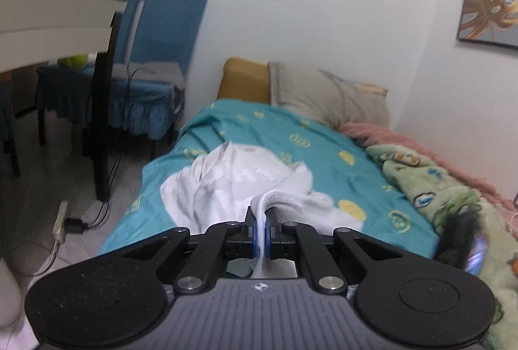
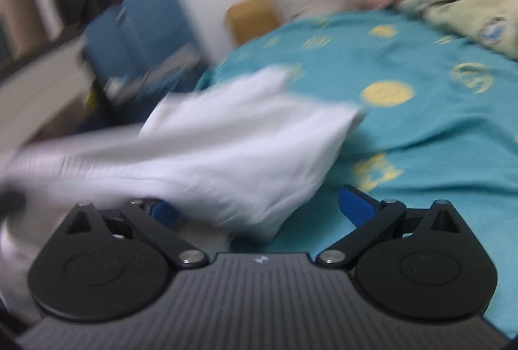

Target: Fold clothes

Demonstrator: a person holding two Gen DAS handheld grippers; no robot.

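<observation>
In the left wrist view, the left tongs (image 1: 262, 228) pinched a ribbed edge of the white garment (image 1: 233, 185), which lay crumpled on the teal bed sheet (image 1: 340, 139). In the blurred right wrist view, the right tongs (image 2: 259, 214) stood wide, the garment (image 2: 246, 149) apparently draped across them.

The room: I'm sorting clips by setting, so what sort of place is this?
Probably a bedroom at home: a bed with a teal sheet, a pillow against the wall, and blue-covered chairs beside it.
</observation>
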